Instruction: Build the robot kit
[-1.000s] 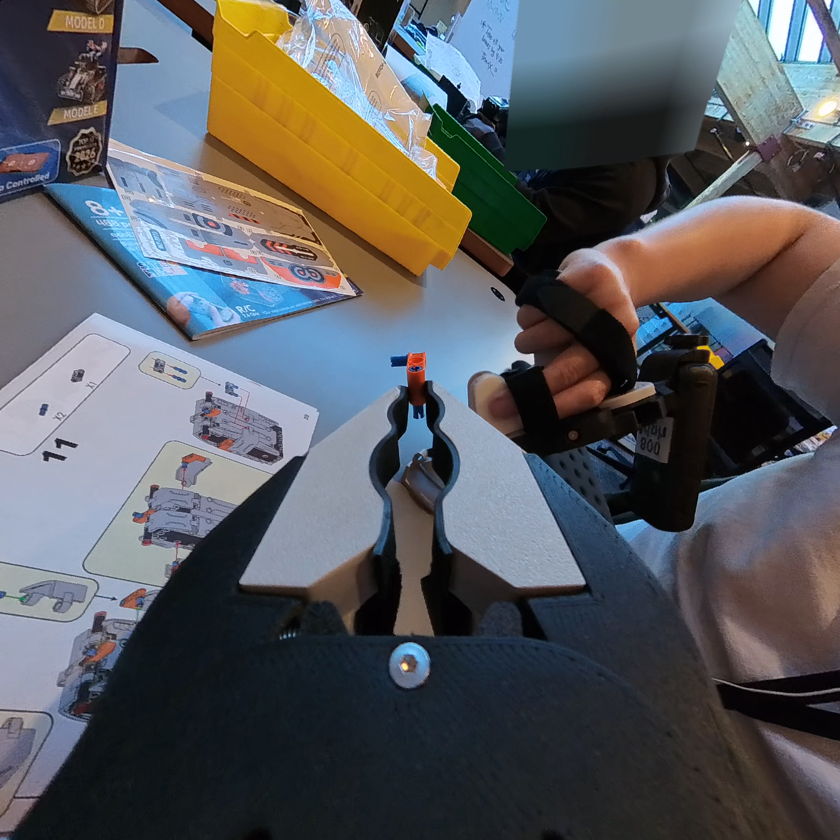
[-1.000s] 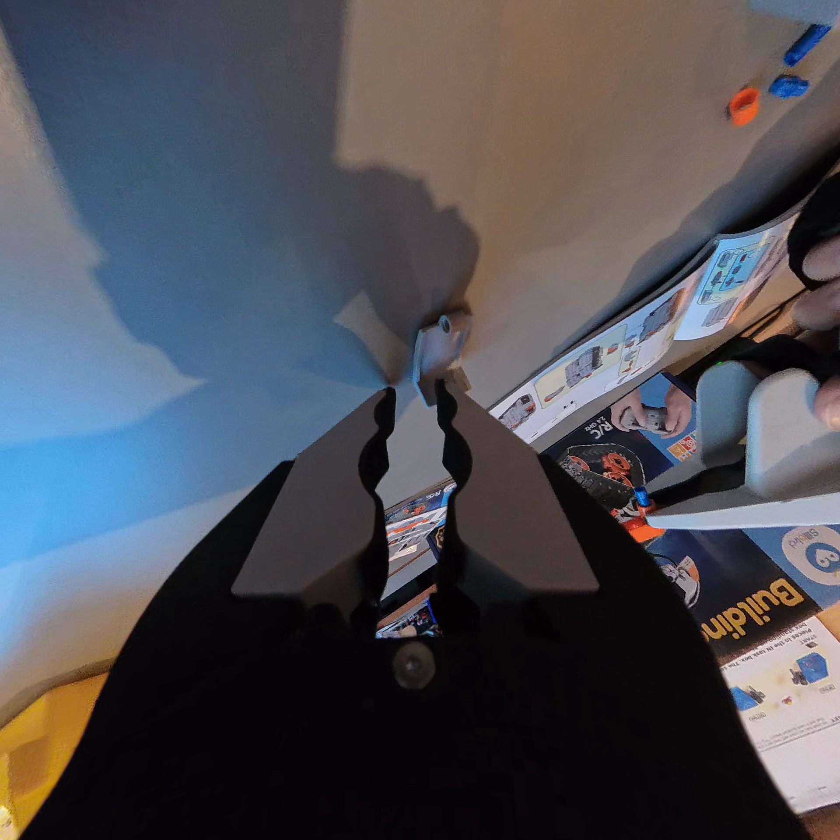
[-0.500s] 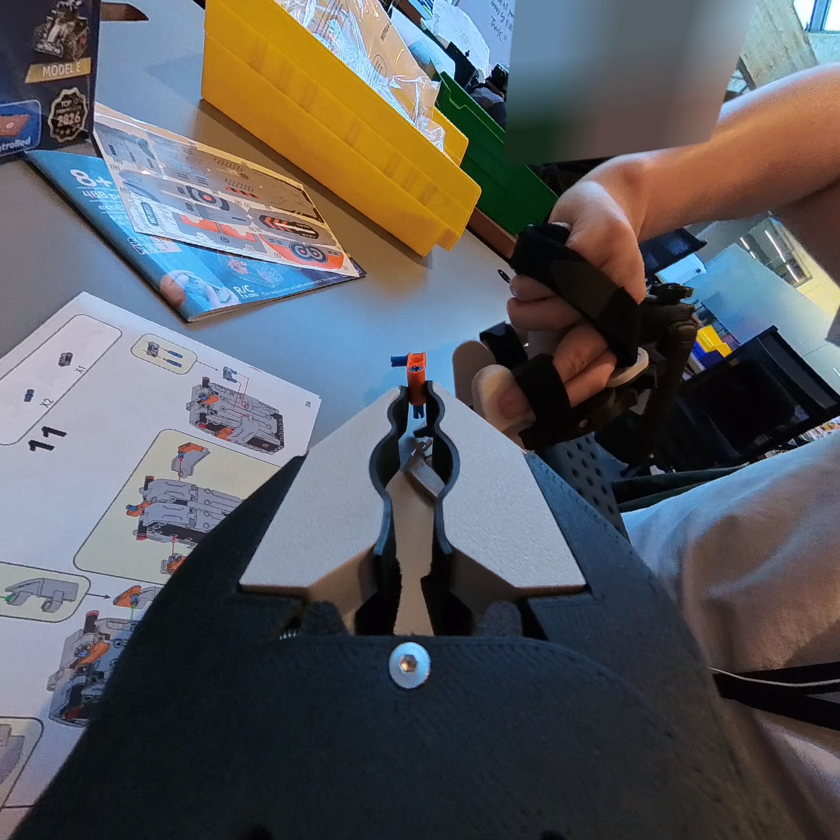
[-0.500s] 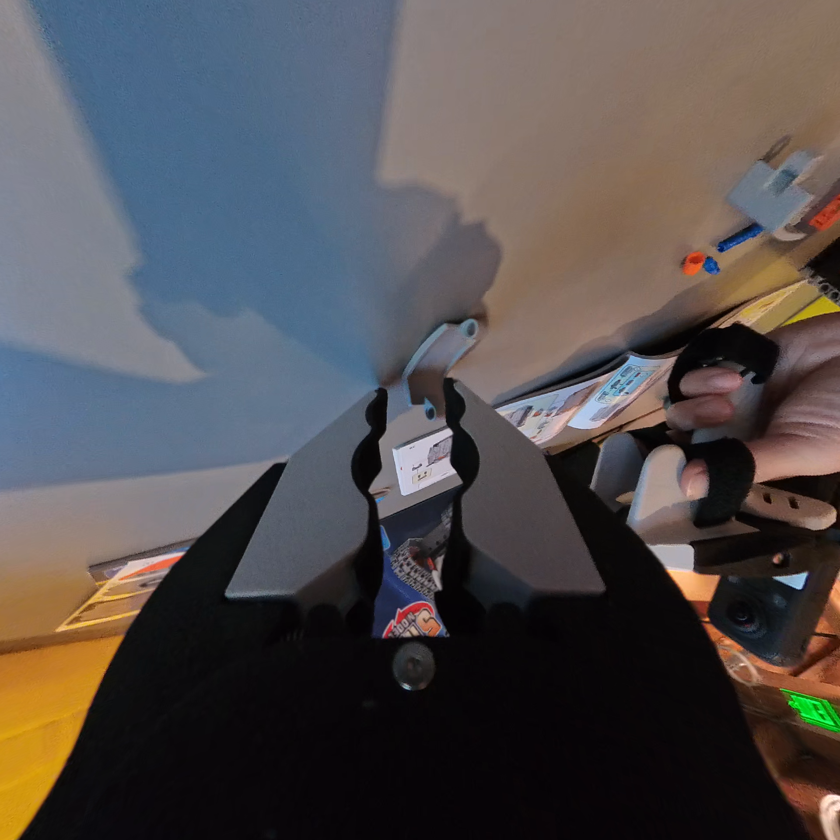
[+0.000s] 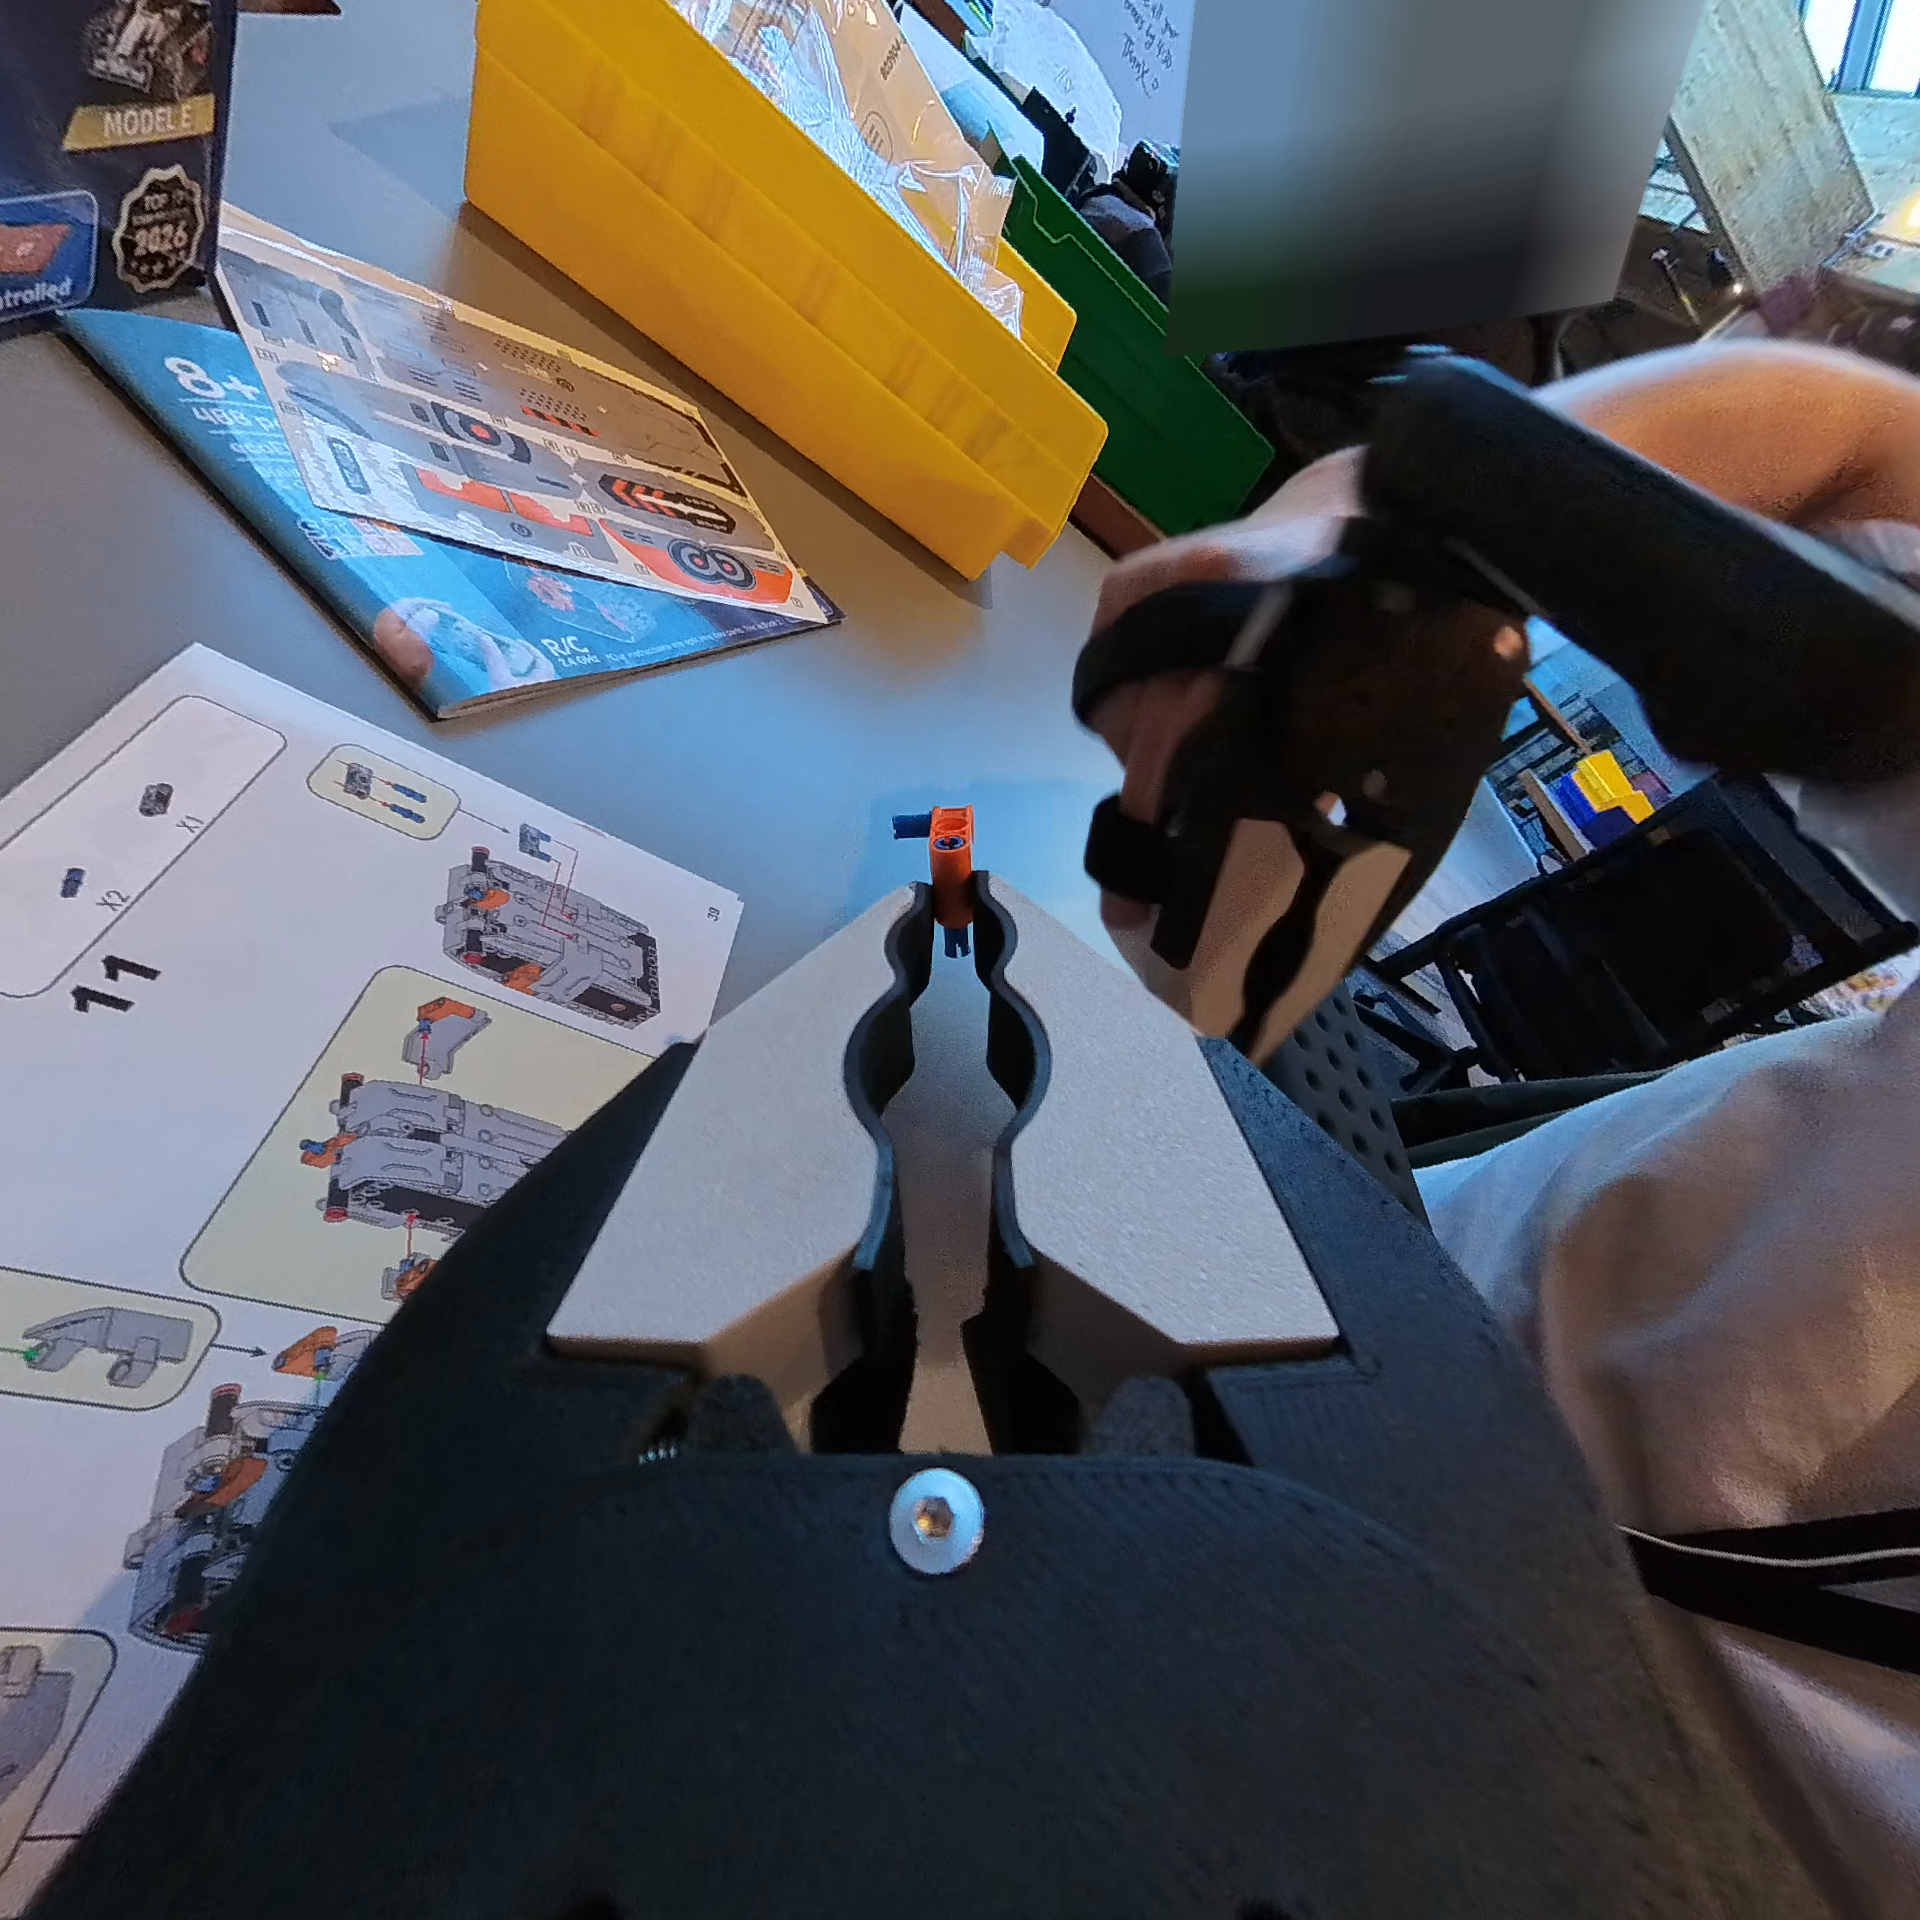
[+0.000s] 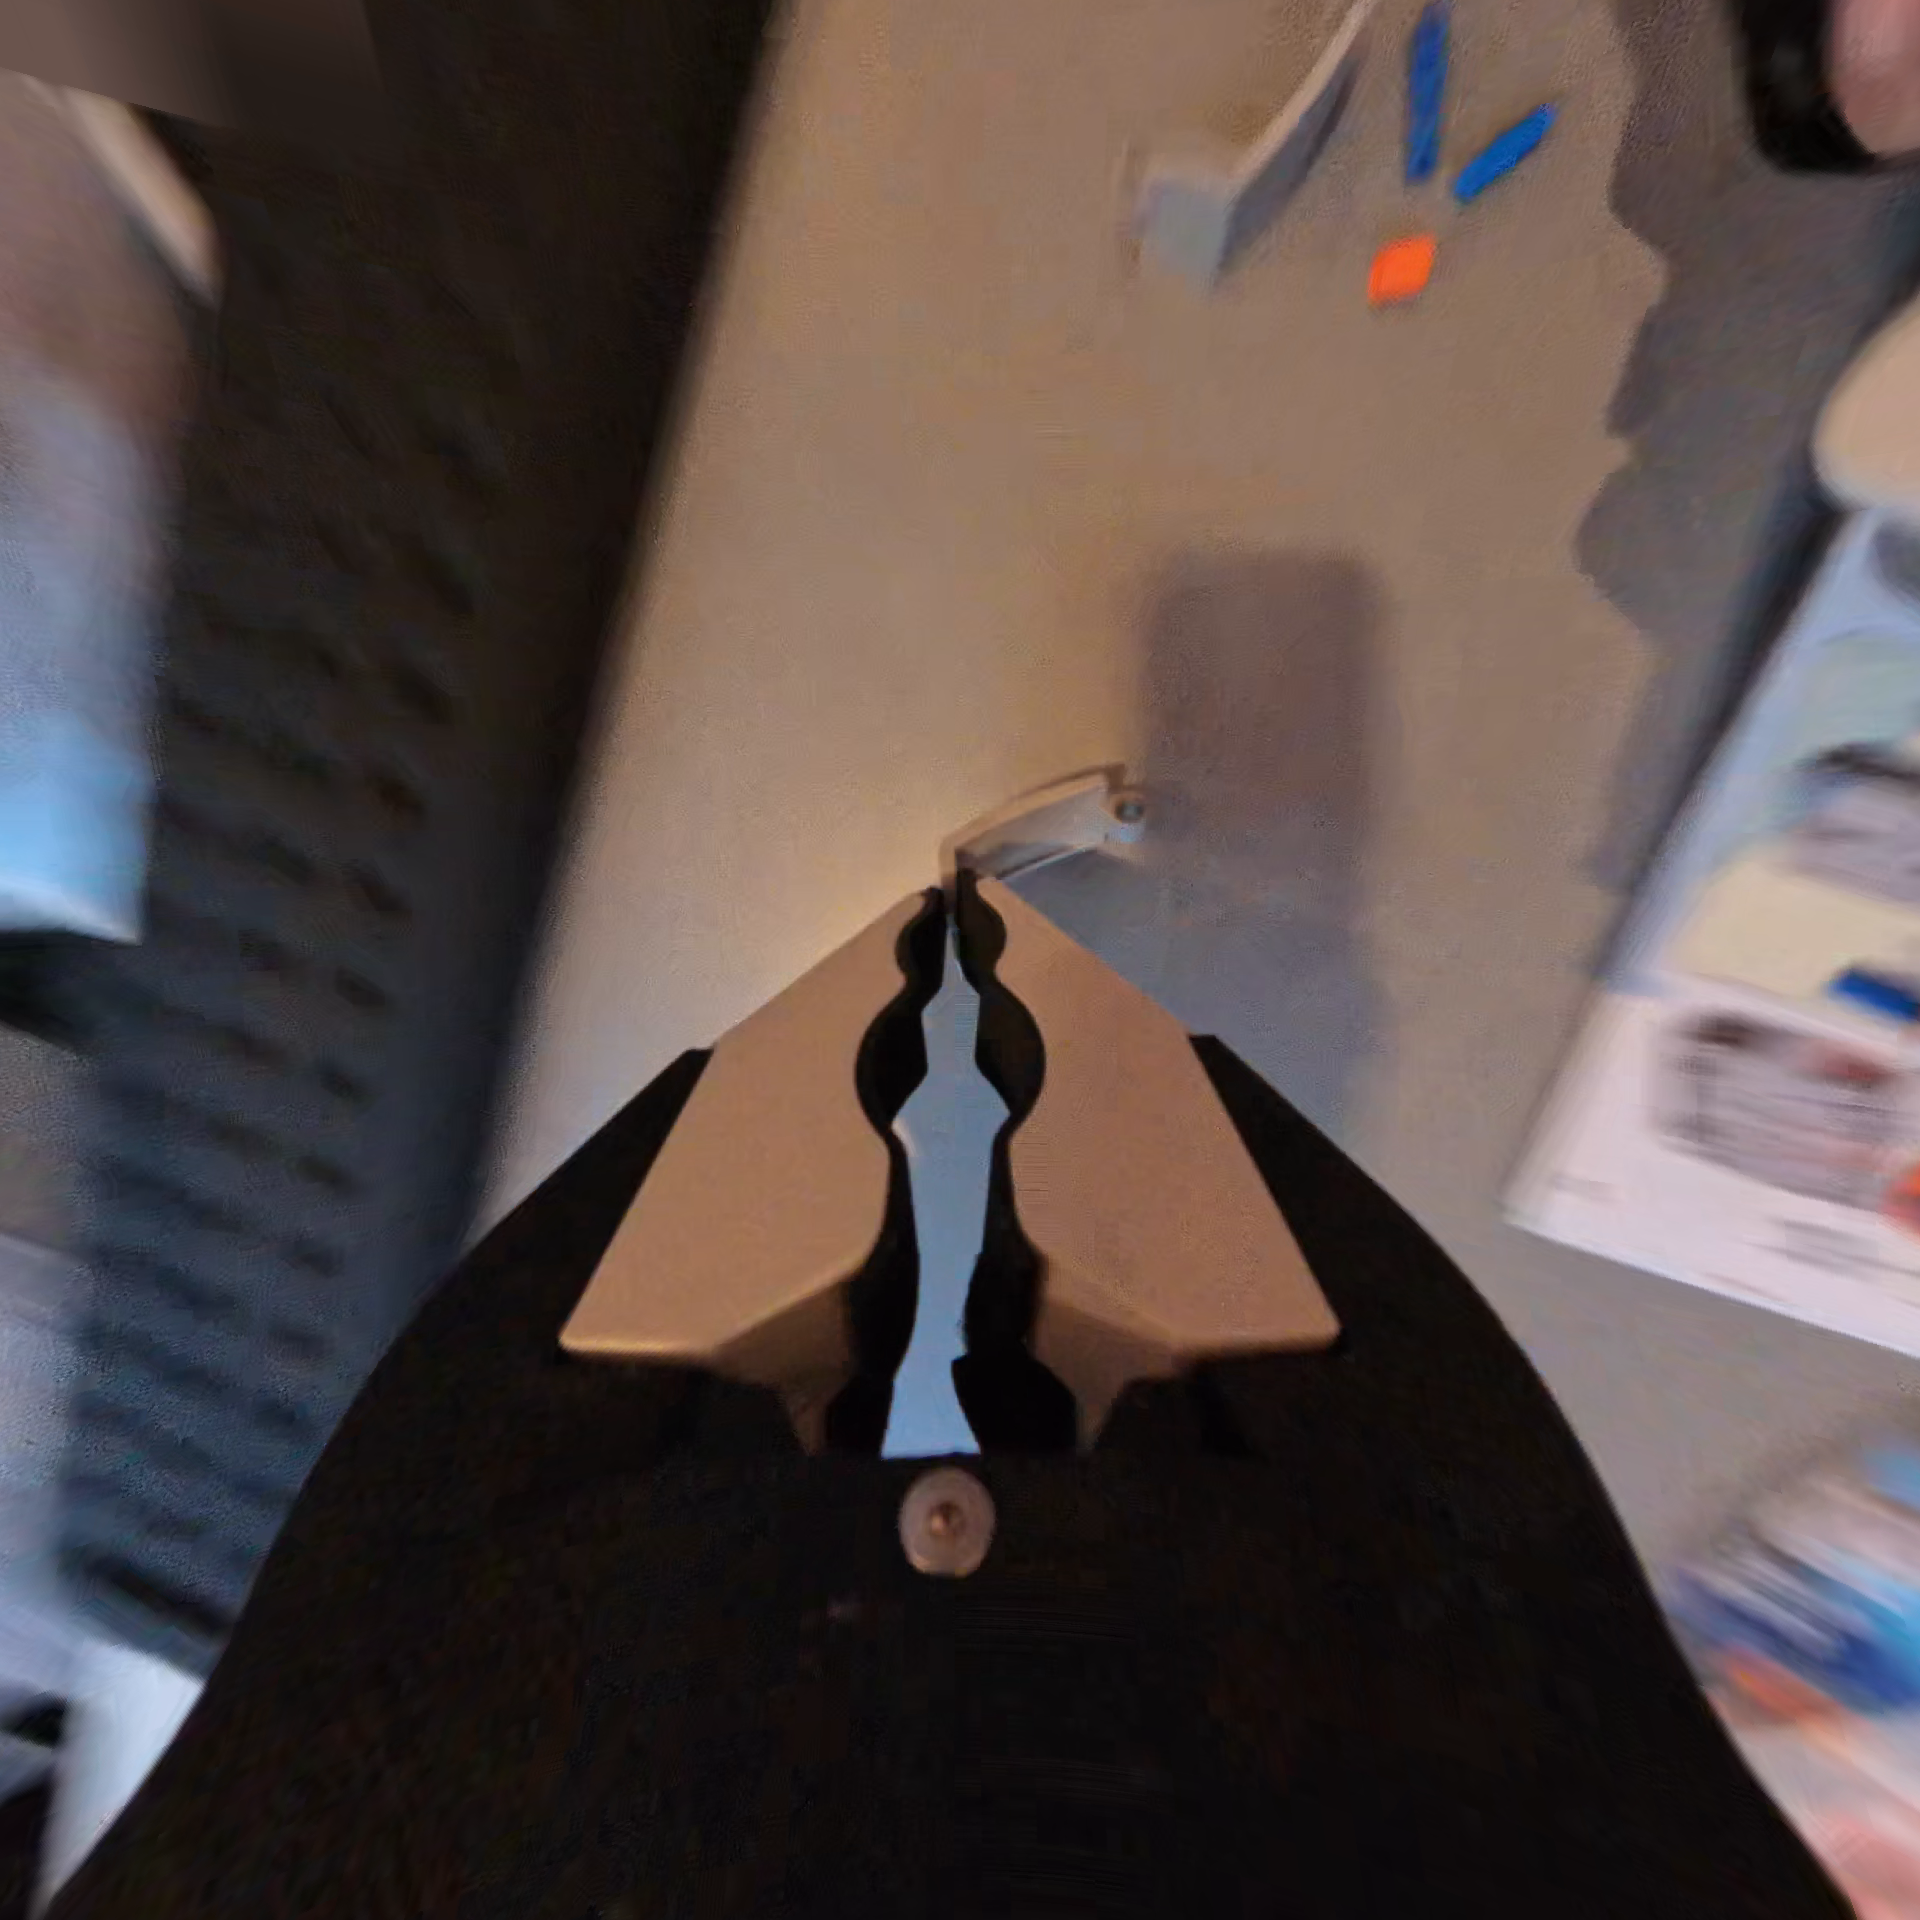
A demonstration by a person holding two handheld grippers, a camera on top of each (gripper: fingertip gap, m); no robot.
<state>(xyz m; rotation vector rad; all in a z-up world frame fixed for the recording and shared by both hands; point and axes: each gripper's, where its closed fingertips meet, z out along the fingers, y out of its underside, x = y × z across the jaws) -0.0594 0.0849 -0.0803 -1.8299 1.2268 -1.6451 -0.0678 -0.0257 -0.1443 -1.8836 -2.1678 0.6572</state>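
**Right gripper swings up and across; left grip unchanged**

Since half a second ago the right gripper [image 5: 1299, 935] has tipped over, its black body now blurred above the table edge with its fingers pointing down; before, its holder's hand faced the camera more squarely. The left gripper [image 5: 948, 904] has stayed put, tips pinched on a small orange connector [image 5: 950, 854] with a blue pin [image 5: 910, 824] sticking out to its left, held above the grey table [image 5: 831, 748].

Going left to right in the left wrist view: an open instruction sheet [image 5: 312, 987] lies flat at the left, a blue booklet [image 5: 436, 582] with a sticker sheet [image 5: 499, 457] on top sits beyond it, then a yellow bin [image 5: 810, 312] holding clear plastic bags, a green bin [image 5: 1143, 416] just behind it, and the hand [image 5: 1164, 727] strapped to the right gripper.

The right wrist view is motion-blurred. Its fingers are nearly together at the tips, gripping a light grey curved piece [image 6: 1049, 826] that juts to the right. Farther off on the table lie a grey part [image 6: 1236, 177], two blue pins [image 6: 1429, 83] and an orange bit [image 6: 1401, 268].
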